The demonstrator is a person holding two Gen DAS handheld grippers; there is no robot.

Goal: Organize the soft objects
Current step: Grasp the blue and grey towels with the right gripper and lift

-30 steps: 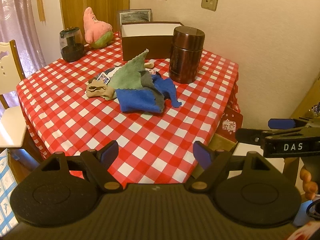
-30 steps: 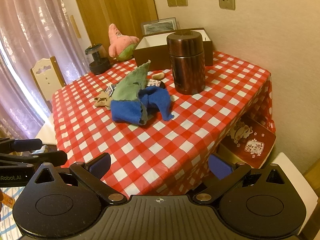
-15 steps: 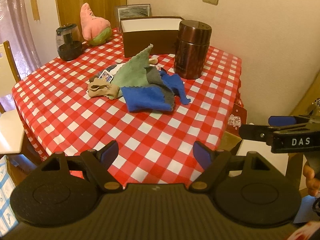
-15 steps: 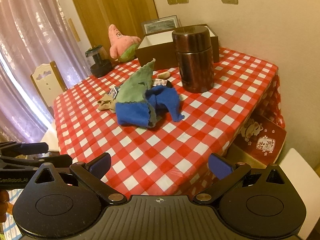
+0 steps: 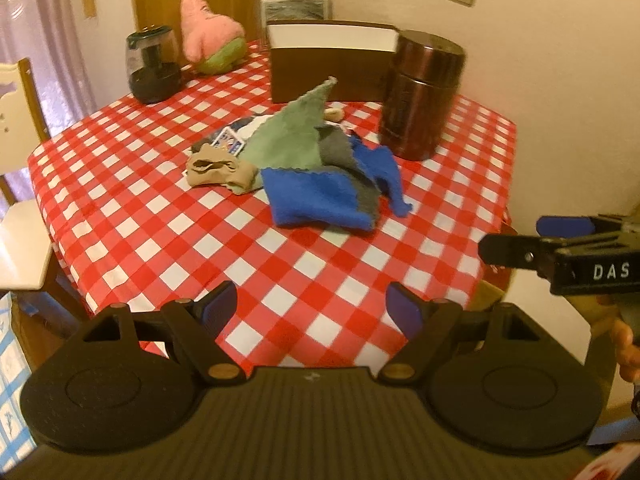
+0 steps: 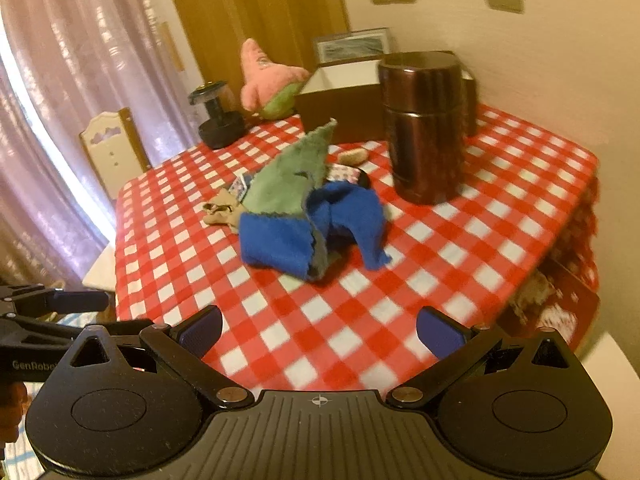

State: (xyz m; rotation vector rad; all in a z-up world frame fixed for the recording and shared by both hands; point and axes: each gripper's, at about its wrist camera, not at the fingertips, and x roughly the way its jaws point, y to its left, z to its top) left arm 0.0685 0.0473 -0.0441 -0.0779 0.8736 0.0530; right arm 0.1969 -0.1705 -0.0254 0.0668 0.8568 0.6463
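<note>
A heap of soft things lies mid-table: a green cloth [image 5: 294,136] [image 6: 294,170] propped up in a peak, a blue cloth [image 5: 316,198] [image 6: 280,240] with grey felt under it, and a crumpled beige sock [image 5: 218,170] [image 6: 220,210] at its left. A pink plush star [image 5: 208,42] [image 6: 268,76] sits at the far edge. Behind the heap stands an open brown box [image 5: 332,60] [image 6: 340,108]. My left gripper [image 5: 312,310] is open over the table's near edge, well short of the heap. My right gripper [image 6: 318,326] is open too, nothing between its fingers.
A tall brown canister [image 5: 422,94] [image 6: 426,128] stands right of the heap. A dark glass jar [image 5: 152,66] [image 6: 216,114] sits far left. Small cards [image 5: 230,140] peek from under the cloths. A white chair [image 5: 16,208] is at the left; the wall is close on the right.
Both grippers have moved forward towards the table; the heap of cloths looks larger and nearer. Both stay open. Nothing on the table has moved.
</note>
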